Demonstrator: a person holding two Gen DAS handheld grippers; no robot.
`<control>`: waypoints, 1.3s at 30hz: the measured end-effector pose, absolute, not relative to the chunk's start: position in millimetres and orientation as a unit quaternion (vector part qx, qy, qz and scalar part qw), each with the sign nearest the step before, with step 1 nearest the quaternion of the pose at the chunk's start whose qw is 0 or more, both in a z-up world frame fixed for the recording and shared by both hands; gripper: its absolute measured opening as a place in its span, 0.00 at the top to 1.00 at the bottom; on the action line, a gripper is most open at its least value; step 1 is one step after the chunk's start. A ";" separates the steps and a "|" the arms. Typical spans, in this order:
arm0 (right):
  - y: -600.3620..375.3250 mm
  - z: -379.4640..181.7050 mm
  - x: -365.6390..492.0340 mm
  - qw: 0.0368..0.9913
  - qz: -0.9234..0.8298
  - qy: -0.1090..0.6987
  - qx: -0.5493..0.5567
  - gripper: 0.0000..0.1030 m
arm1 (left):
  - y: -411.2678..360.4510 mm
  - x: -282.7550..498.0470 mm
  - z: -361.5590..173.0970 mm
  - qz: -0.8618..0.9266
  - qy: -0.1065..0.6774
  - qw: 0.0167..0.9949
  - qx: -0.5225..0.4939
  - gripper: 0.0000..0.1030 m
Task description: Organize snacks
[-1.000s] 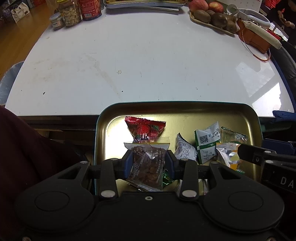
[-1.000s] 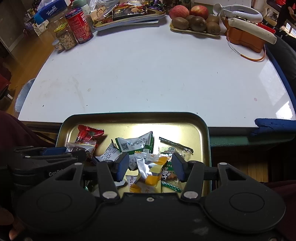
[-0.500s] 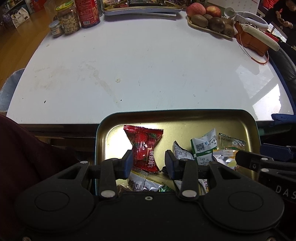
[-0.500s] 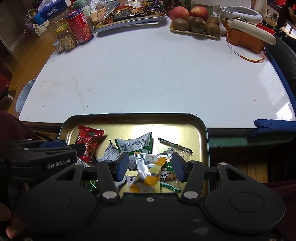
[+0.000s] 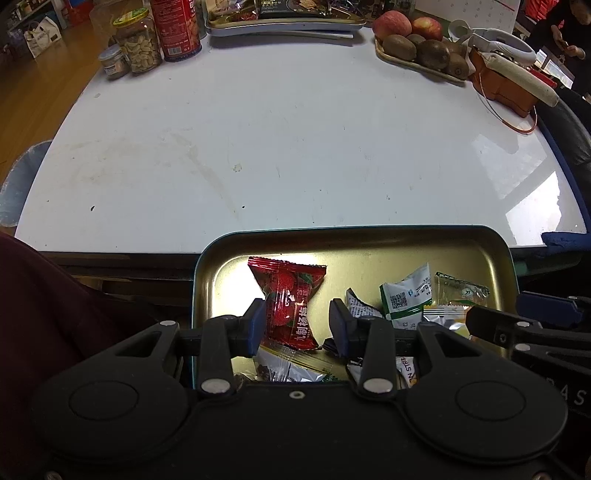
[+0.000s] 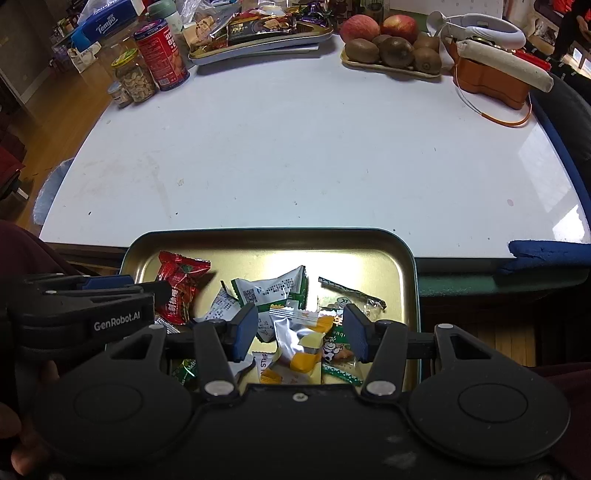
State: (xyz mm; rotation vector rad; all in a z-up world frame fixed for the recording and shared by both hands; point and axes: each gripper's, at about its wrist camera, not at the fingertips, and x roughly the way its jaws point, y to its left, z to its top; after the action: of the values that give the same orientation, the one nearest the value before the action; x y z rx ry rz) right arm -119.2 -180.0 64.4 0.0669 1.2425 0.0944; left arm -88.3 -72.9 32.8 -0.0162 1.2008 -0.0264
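A gold tray (image 5: 369,242) (image 6: 280,238) with a teal rim sits just in front of the white table's near edge and holds several wrapped snacks. My left gripper (image 5: 297,326) is open and empty, hovering over a red strawberry candy packet (image 5: 288,299) (image 6: 177,284); a brown clear-wrapped snack (image 5: 284,369) lies below it in the tray. My right gripper (image 6: 299,332) is open and empty over a silver and orange packet (image 6: 299,339). A white and green packet (image 6: 273,288) (image 5: 406,295) lies in the middle of the tray.
The white table (image 6: 295,147) carries a red can (image 6: 162,55), a nut jar (image 6: 135,79), a far tray of snacks (image 6: 258,29), a fruit plate (image 6: 391,48) and an orange object (image 6: 491,77). A blue cloth (image 6: 546,251) lies at the near right edge.
My left gripper has opened and let the brown clear-wrapped snack drop into the tray, then drawn back a little. The right gripper has stayed open and almost still.
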 end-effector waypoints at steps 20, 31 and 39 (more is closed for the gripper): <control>-181.8 62.7 -119.6 0.812 0.046 0.581 0.035 0.49 | -71.9 -87.3 36.0 -0.009 0.558 0.830 0.003 0.54; -181.4 61.9 -119.9 0.812 0.048 0.581 0.035 0.49 | -69.6 -86.9 37.6 0.001 0.551 0.834 0.008 0.54; -180.9 60.8 -120.7 0.813 0.049 0.580 0.032 0.49 | -74.3 -91.2 42.1 0.000 0.528 0.849 0.029 0.54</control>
State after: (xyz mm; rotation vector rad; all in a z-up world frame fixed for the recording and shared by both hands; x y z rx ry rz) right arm -120.7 -180.9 60.8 0.0683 1.2375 0.1045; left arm -91.2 -74.3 42.1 0.0601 1.1123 0.0000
